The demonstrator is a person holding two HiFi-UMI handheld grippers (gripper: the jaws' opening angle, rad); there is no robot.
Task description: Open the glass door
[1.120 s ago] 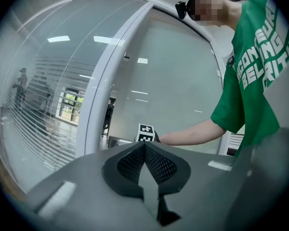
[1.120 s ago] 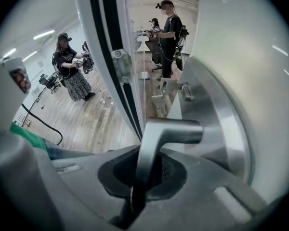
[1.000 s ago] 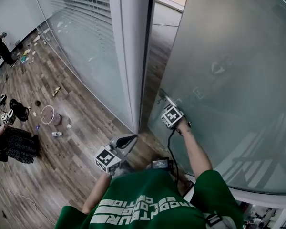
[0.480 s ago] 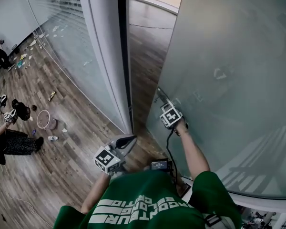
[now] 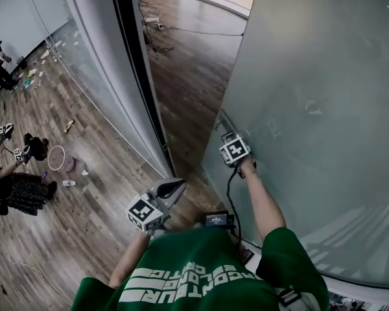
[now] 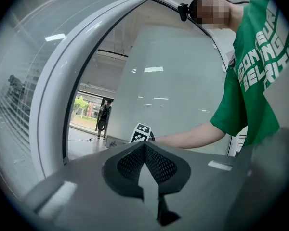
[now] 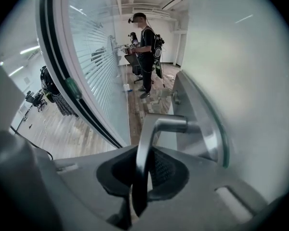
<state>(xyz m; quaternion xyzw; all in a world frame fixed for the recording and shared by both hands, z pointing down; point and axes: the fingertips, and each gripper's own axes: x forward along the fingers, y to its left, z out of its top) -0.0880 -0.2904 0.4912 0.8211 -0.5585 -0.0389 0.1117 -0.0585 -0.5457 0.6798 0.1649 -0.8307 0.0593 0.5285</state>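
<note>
The frosted glass door point(image 5: 324, 109) stands ajar at the right, its edge well clear of the white door frame point(image 5: 97, 50). My right gripper point(image 5: 227, 133) points down at the door's edge. In the right gripper view its jaws point(image 7: 143, 166) hold the bent metal lever handle point(image 7: 156, 125), which runs down between the pads. Those jaws have just been closing, with the handle between them. My left gripper point(image 5: 173, 188) hangs in front of my chest, away from the door. It is shut with nothing in it point(image 6: 145, 153).
Wood floor shows through the opening, with a cable point(image 5: 181, 30) lying on it. A glass wall with blinds point(image 5: 45, 18) runs left of the frame. People point(image 5: 6, 173) and small litter are at the far left. Another person point(image 7: 147, 47) stands by the wall.
The door has swung further open and the gap beside the frame has widened a lot. My right gripper went with the handle, slightly up. The left gripper has shifted a little in the picture.
</note>
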